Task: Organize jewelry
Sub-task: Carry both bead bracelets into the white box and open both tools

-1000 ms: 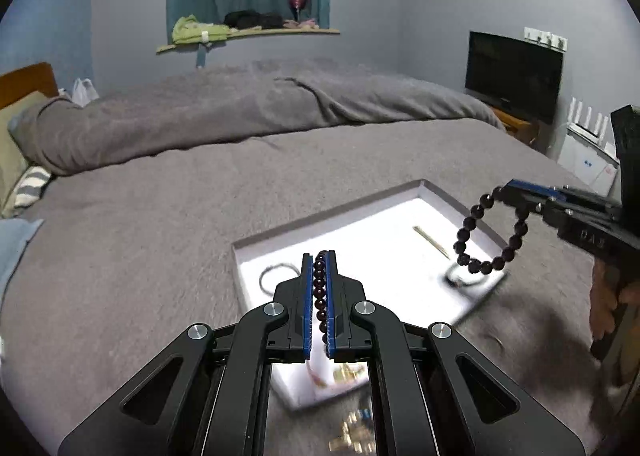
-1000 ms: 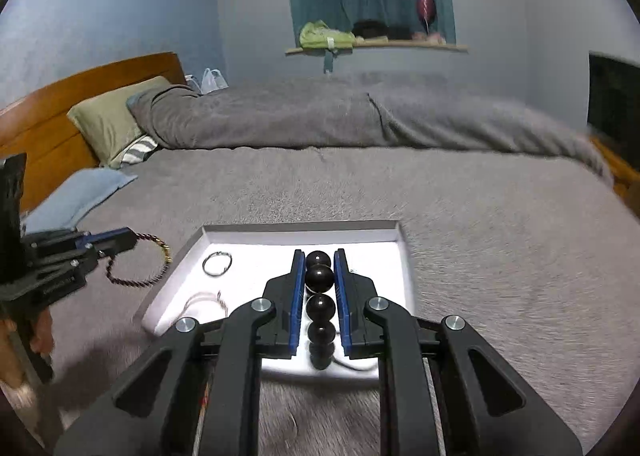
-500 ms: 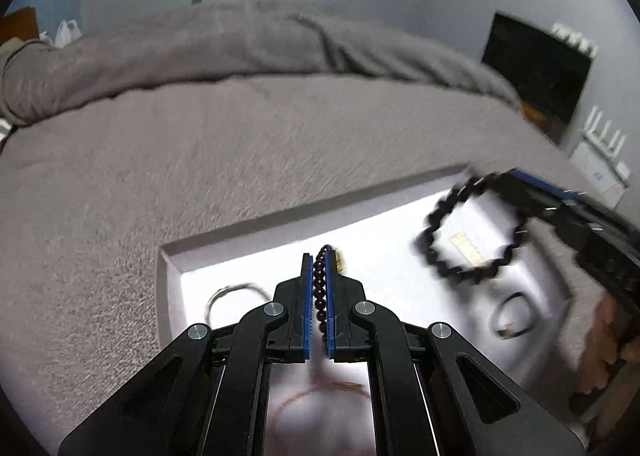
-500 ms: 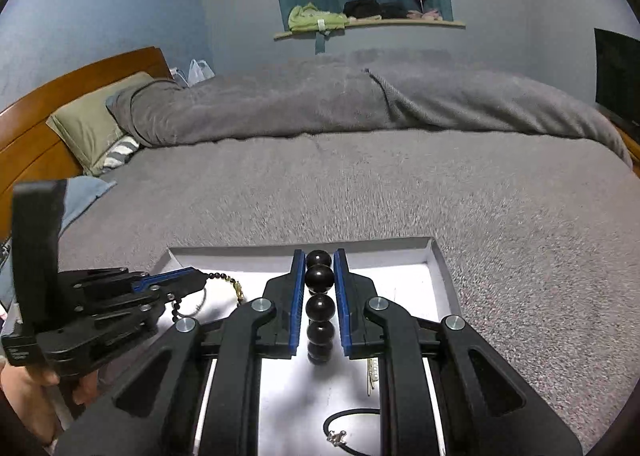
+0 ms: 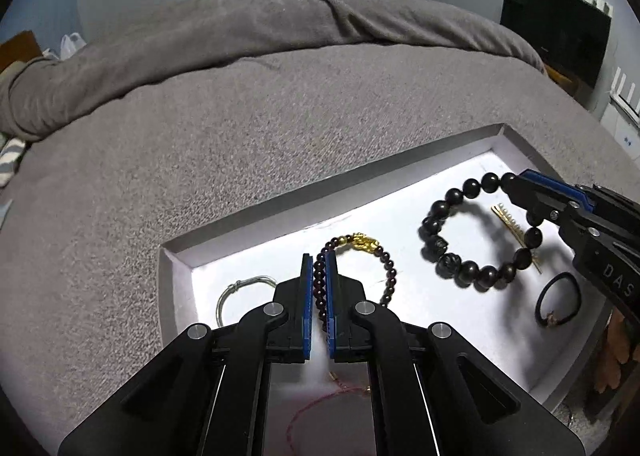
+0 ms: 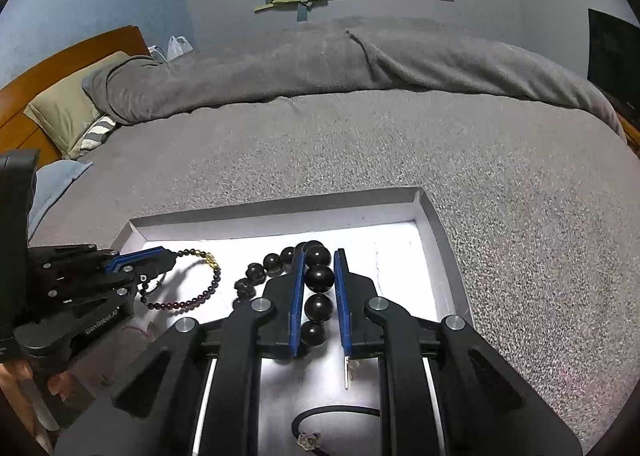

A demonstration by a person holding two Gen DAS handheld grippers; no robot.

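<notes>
- A tray (image 5: 404, 171) is set on the bed (image 5: 200, 143), with a rolled duvet (image 5: 280, 23) lying behind it.
- Over the tray, a small-bead bracelet (image 5: 386, 262) is held by the left gripper (image 5: 319, 280); to its right, a large-bead bracelet (image 5: 452, 264) is held by the right gripper (image 6: 318, 280).
- A wire bangle (image 5: 240, 290) is laid in the tray's left part, a hair tie (image 5: 558, 304) in its right part.
- A hairpin (image 5: 508, 215) is partly covered by the large-bead bracelet.

You're in a home bedroom: grey bed (image 6: 360, 143), pillow (image 6: 64, 111) against its wooden headboard (image 6: 60, 59), television (image 5: 554, 25) beside it.
</notes>
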